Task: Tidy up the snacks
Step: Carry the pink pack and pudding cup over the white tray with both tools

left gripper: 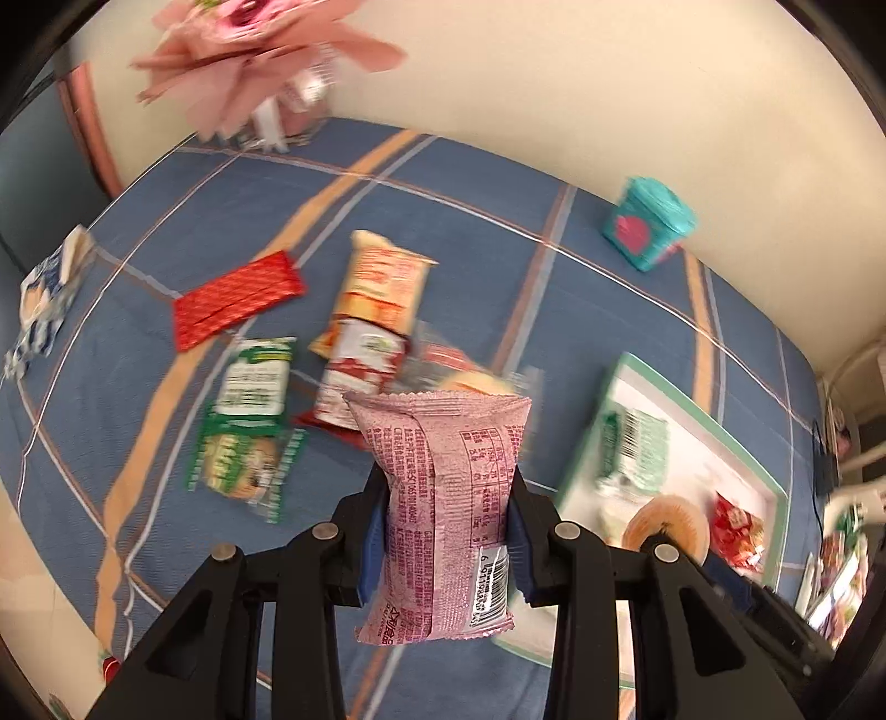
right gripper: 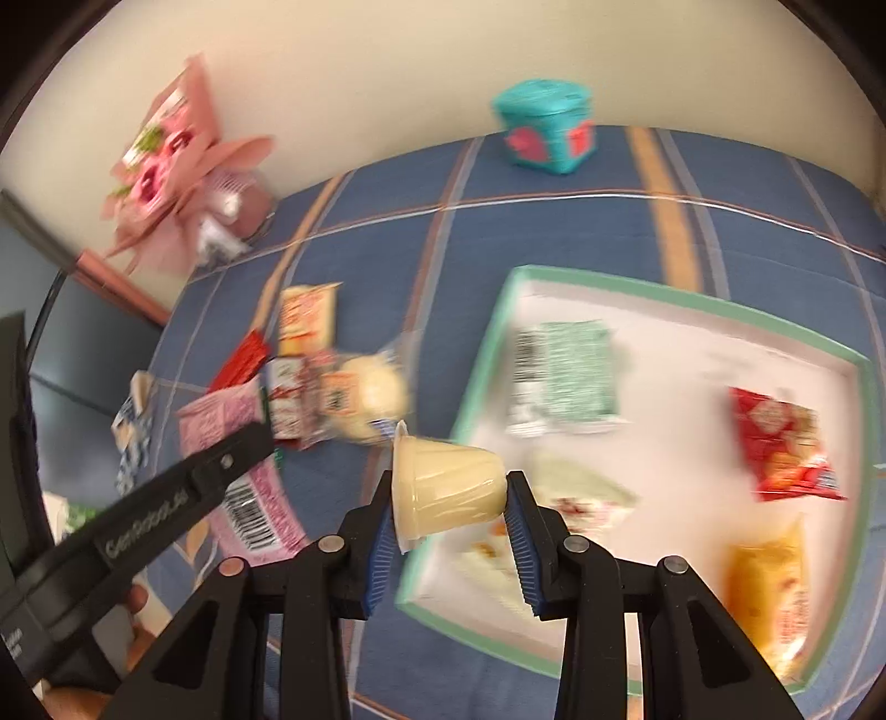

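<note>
Left tongs [left gripper: 446, 531]: black arms, blue ribbed pads, clamped on a pink packet [left gripper: 443, 498], crinkled foil with crimped ends, held upright between the pads; barcode at its lower right, small print too blurred to read. Right tongs [right gripper: 451, 507]: same build, clamped on a cup [right gripper: 443, 487], pale yellow ribbed plastic, lying on its side with its lid toward the left pad. The left arm, seen to the left of the right tongs, carries white lettering, blurred, perhaps "GenRobot". Surface [left gripper: 470, 232]: blue cloth with orange and white stripes. Ahead and left of the left tongs: a loose heap of packets, among them a green packet [left gripper: 249, 421], a red packet [left gripper: 235, 299], flat and shiny, and an orange packet [left gripper: 382, 282]; labels unreadable. Right of both tongs: a tray [right gripper: 498, 332], white with a green rim, holding a mint packet [right gripper: 565, 376] with a barcode, a red bag [right gripper: 775, 443] and a yellow bag [right gripper: 769, 587]. Far ahead by the wall: a teal box [right gripper: 545, 130] with red hearts, and pink paper flowers [left gripper: 260, 50].
</note>
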{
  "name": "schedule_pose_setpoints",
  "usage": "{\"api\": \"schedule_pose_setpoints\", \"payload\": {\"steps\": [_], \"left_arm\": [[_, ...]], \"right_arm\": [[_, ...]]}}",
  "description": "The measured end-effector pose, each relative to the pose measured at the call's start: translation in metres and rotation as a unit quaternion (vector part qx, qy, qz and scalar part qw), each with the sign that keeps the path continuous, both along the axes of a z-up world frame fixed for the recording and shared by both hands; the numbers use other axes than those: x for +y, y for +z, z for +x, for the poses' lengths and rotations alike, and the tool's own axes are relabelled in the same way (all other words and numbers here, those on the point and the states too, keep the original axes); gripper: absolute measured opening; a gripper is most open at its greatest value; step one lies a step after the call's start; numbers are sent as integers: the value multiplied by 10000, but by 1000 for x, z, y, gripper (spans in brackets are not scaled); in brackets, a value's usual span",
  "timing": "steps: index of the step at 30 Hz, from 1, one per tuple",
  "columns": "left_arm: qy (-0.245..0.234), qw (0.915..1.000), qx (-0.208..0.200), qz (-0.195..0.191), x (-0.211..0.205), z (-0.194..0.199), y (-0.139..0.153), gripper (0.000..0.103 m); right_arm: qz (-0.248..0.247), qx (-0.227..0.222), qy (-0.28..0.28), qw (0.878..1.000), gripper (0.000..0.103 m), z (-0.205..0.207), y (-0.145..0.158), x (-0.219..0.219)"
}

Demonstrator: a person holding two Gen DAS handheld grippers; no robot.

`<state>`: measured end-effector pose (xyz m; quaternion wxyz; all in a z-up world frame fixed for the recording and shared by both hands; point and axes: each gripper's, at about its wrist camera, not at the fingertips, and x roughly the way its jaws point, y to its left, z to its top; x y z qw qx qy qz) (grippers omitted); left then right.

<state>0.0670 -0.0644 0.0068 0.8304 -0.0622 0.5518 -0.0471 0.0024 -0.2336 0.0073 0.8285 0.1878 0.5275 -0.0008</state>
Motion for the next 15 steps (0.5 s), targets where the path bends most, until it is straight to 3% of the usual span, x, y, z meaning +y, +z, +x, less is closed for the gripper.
{"api": "schedule_pose_setpoints", "payload": {"steps": [7, 15], "left_arm": [[-711, 9974, -106, 75, -60, -19, 4, 39], [-1301, 9913, -96, 189, -114, -33, -5, 39]], "right_arm": [[-278, 86, -625, 9976, 40, -16, 4, -57], [-359, 278, -886, 9950, 40, -26, -6, -91]]}}
